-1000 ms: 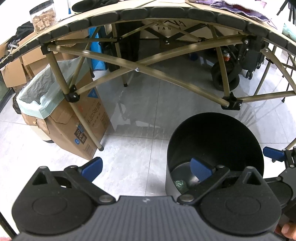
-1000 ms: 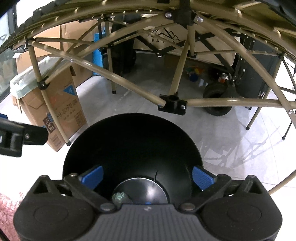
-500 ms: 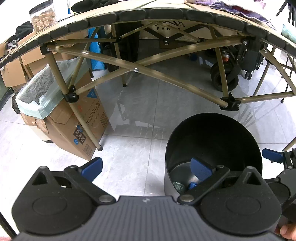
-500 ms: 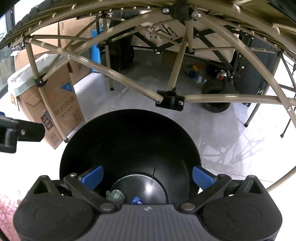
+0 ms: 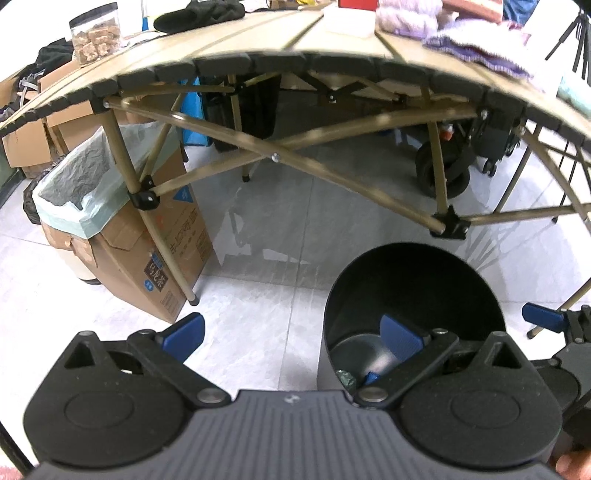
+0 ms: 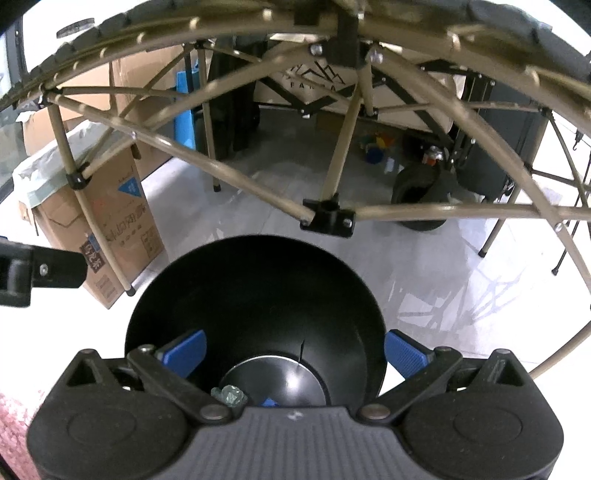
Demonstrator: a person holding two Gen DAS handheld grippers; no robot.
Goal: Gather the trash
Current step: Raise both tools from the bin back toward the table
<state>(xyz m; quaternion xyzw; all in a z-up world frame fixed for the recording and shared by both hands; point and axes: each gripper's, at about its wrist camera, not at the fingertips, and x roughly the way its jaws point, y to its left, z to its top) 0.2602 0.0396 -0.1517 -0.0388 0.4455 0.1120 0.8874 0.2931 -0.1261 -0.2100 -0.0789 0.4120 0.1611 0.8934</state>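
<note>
At the far left a cardboard box (image 5: 147,254) lined with a pale green plastic bag (image 5: 70,188) stands on the grey tiled floor (image 5: 273,236), right against a tan leg of the folding table (image 5: 258,40), whose crossed struts span the far side of both views. On the tabletop, far left, sits a clear jar (image 5: 95,33) of brown pieces, with dark cloth and purple fabric further right. The left gripper (image 5: 291,334) hangs wide open with nothing between its blue pads (image 5: 183,332); its left pad is over bare floor and its right pad is over the mouth of the black bin (image 5: 413,280). That round bin stands on the floor near the table's front edge, to the right of the box. At its bottom lie a crumpled greenish scrap (image 6: 229,396) and a small blue piece (image 6: 269,402), close together on the near side. The right gripper (image 6: 293,350) hangs directly above the bin, its jaws also spread wide and empty, one pad inside the left rim and the other at the right rim. Beyond the table, on the right, are a black wheel (image 6: 417,192) and dark luggage.
</note>
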